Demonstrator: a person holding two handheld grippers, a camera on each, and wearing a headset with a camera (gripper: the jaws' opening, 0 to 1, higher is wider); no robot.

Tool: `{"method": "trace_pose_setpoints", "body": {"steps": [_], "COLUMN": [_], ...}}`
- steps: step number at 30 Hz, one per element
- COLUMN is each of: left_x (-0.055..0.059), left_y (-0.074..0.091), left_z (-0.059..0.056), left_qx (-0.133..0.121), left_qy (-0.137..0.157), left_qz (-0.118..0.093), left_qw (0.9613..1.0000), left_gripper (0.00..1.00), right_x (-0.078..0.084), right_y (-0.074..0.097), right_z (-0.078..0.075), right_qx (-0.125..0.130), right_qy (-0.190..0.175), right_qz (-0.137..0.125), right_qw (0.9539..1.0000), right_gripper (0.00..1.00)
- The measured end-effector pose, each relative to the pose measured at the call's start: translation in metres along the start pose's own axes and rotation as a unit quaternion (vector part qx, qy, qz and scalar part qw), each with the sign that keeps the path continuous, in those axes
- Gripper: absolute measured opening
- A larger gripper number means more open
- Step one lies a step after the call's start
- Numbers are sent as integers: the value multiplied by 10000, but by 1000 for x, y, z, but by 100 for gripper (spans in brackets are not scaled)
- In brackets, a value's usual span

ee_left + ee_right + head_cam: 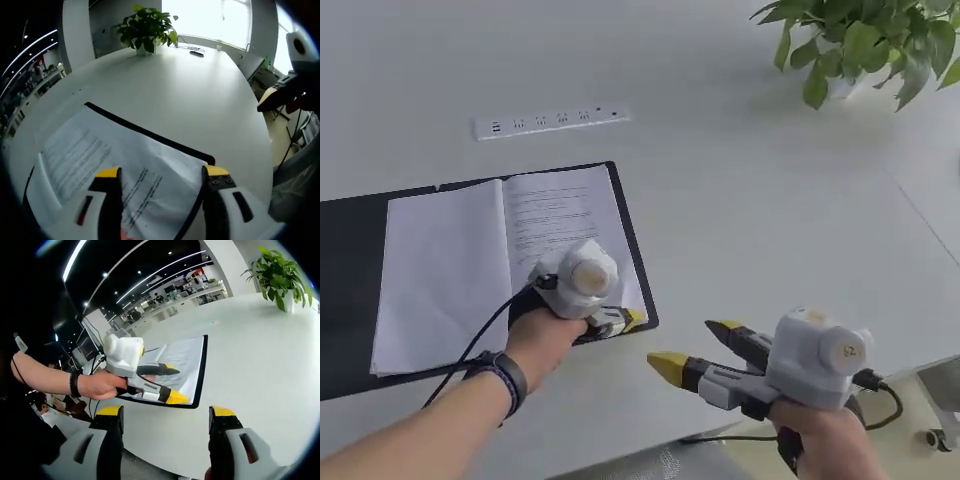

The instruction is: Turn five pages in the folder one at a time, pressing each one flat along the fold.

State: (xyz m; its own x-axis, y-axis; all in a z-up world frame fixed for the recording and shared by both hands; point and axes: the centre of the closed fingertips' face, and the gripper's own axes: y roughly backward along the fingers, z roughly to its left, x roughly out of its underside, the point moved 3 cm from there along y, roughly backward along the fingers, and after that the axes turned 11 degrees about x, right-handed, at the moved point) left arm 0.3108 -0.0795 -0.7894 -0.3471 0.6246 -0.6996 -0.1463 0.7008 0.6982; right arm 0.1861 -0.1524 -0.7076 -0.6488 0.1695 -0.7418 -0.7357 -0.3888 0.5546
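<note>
Head view: pages (470, 265) inside open folder (350, 260)

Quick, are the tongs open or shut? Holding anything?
Left tongs: open, over a corner of the page, holding nothing.
Right tongs: open, empty, above the table.

Open table (740, 200) right of folder (350, 300), power strip (552, 122) beyond, plant (860, 45) far corner

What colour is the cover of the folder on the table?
Black. The folder frames its white pages, and this is clearest in the head view.
</note>
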Motion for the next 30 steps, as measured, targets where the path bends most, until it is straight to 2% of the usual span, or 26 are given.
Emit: {"method": "trace_pose_setpoints", "body": {"steps": [5,15,23,30], "left_x": [0,0,0,0], "left_y": [2,3,3,3], "left_z": [0,5,5,5], "left_qx": [30,53,67,51], "left_qy": [-27,50,45,48], "left_qz": [-84,-97,-126,-121], "left_qw": [10000,9999,9999,9999], "left_gripper": [63,57,56,56], "right_x": [0,-15,-31,-33], "right_y": [-3,-24,-37,-47], "right_z": [-1,-4,-1,-6], "right_qx": [-52,-211,-373,-407], "right_qy": [-25,-16,128,70], "right_qz": [29,-23,-47,-40], "right_qw": [10000,9998,9992,9991], "right_gripper": [68,65,65,64]}}
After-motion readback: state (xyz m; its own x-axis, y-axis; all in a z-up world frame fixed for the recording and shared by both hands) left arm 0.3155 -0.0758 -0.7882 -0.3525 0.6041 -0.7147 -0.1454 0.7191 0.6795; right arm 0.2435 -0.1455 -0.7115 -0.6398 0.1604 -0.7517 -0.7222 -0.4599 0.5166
